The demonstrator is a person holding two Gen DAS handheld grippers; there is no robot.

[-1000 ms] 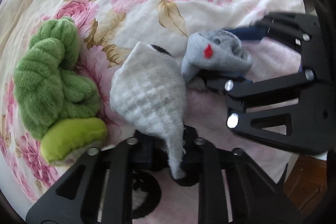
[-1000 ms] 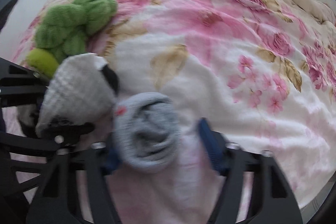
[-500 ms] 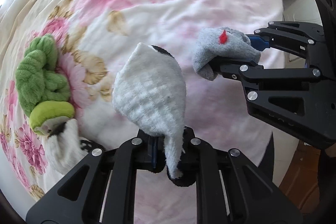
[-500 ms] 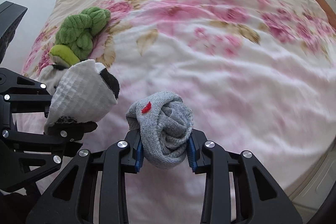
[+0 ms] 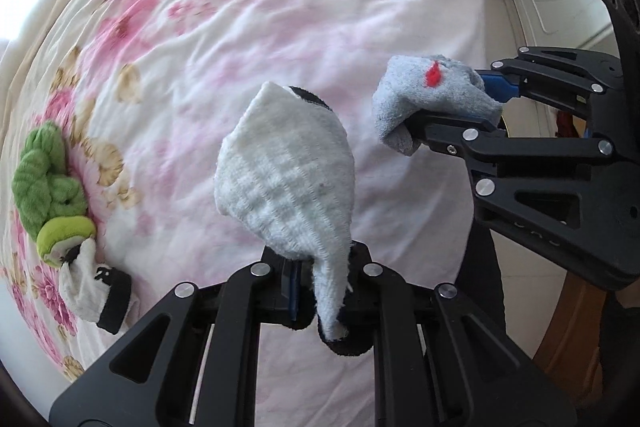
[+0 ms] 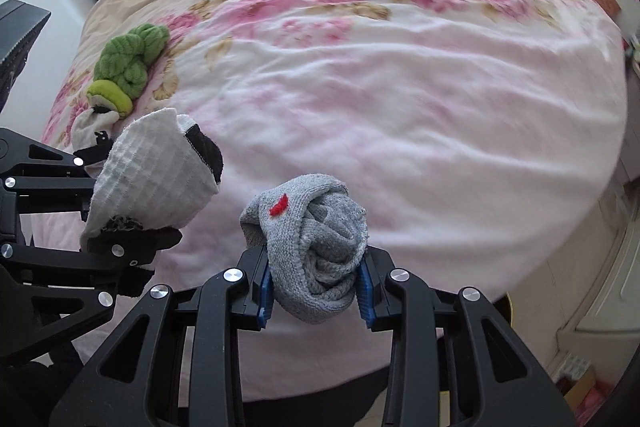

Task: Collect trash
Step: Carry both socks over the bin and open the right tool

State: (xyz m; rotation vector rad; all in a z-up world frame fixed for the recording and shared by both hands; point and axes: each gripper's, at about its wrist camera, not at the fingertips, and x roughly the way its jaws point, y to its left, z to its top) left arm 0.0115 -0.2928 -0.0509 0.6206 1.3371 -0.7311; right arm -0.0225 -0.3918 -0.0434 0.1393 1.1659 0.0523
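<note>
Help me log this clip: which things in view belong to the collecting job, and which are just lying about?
In the job:
- white sock, clamped in the left gripper
- grey sock, clamped in the right gripper
- green sock bundle and white sock with black cuff, likely next, on the bed

Lying about:
- floral bedspread

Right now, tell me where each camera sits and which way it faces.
Left wrist: sits on the left gripper, looking along its jaws across the flowered blanket; its own jaws pinch a white sock, right gripper entering from the right.
Right wrist: sits on the right gripper, looking up the bed; its jaws clamp a grey sock, left gripper at left.
Shared: both socks, the green sock, blanket.
</note>
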